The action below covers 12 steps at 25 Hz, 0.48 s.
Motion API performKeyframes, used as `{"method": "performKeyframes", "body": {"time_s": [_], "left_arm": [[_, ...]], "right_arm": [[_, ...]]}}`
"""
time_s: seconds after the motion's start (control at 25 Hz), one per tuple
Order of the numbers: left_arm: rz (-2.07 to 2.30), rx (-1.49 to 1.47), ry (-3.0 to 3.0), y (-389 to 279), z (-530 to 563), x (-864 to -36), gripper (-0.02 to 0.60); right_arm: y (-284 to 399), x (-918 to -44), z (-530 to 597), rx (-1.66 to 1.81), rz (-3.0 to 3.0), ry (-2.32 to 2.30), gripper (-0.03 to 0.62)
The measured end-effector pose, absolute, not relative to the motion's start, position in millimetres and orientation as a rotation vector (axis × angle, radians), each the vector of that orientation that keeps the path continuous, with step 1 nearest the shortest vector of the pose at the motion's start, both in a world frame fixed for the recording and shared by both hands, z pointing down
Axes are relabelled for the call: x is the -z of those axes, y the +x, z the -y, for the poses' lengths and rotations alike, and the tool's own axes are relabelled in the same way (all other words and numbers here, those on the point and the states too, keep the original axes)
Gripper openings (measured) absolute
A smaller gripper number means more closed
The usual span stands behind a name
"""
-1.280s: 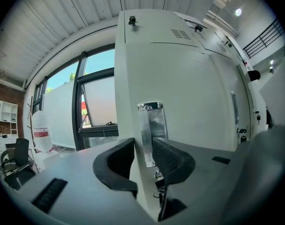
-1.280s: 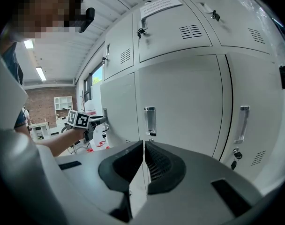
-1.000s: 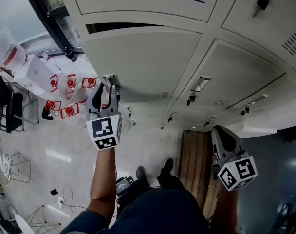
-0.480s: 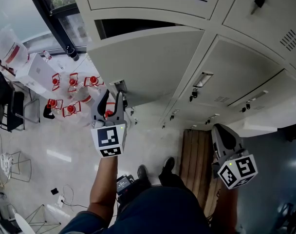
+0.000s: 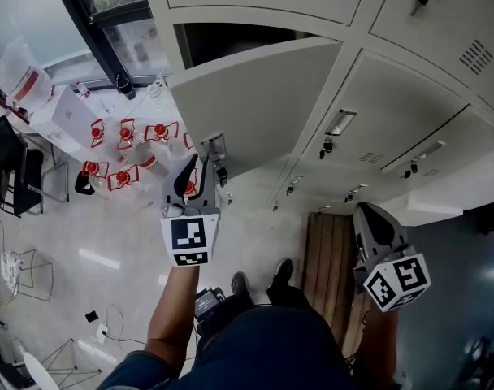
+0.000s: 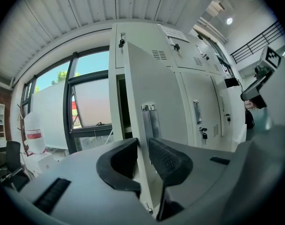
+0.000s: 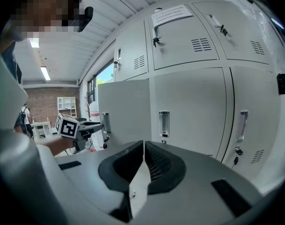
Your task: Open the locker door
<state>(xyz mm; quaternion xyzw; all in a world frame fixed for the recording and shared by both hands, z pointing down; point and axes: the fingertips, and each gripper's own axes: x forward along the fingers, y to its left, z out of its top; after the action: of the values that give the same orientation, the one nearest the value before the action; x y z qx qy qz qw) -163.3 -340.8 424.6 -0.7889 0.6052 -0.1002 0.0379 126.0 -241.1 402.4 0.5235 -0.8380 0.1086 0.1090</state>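
The grey locker door (image 5: 263, 96) stands partly swung out, with a dark gap behind its top edge. Its metal handle (image 5: 217, 147) sits at the free edge. My left gripper (image 5: 196, 169) is just below that handle, and its jaws are closing. In the left gripper view the door's edge (image 6: 141, 125) runs through the narrow gap between the jaws of the left gripper (image 6: 143, 146), and the handle (image 6: 151, 121) lies just beyond; the pads do not visibly press on it. My right gripper (image 5: 365, 214) hangs low at the right, away from the lockers. In its own view the right gripper (image 7: 144, 149) is shut on nothing.
Neighbouring closed lockers (image 5: 409, 96) have handles and hanging keys (image 5: 327, 146). On the floor stand red-capped bottles (image 5: 121, 153), a black chair (image 5: 19, 185) at the left and a wooden bench (image 5: 328, 258) below the lockers. A window (image 5: 109, 15) is at the left.
The locker door has swung further out. My left gripper has moved down and to the right, ending just below the handle. The right gripper has stayed put.
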Motion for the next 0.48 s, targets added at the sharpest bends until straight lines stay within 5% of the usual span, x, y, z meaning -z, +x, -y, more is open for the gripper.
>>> {"method": "performKeyframes", "body": {"time_s": [0.48], "left_arm": [[-1.660,0.326,-2.553,-133.2,284.3,-423.9,0.086]], "right_arm": [[116.2,-394.3,199.6,-0.295,2.479,1.556,0.037]]}}
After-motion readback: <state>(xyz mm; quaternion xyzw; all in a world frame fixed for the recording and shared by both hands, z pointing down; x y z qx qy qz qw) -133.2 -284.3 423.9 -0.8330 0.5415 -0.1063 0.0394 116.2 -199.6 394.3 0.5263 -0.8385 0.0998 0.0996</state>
